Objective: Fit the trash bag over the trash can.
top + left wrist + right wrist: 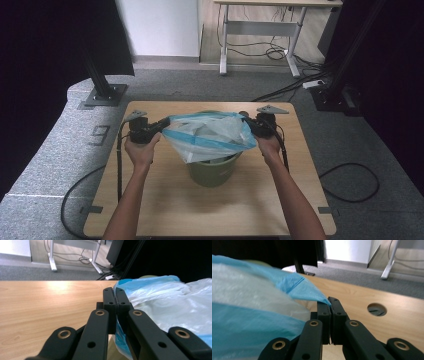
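Over a round olive-green plastic bin (214,170) on the wooden table (165,210), the left gripper (164,123) and right gripper (248,121) stretch a thin blue-and-white plastic bag (210,134) between them. Left gripper view: jaws clenched on the bag's edge. Right gripper view: jaws pinch its blue corner.

We read one mark: a grey digit "9" (100,134) on the grey carpet (60,150), just left of the wooden table (210,205) in the high view, beside its far-left corner. We find no lettering, brand or label that can be read on the table top or anywhere in the left gripper view and right gripper view.
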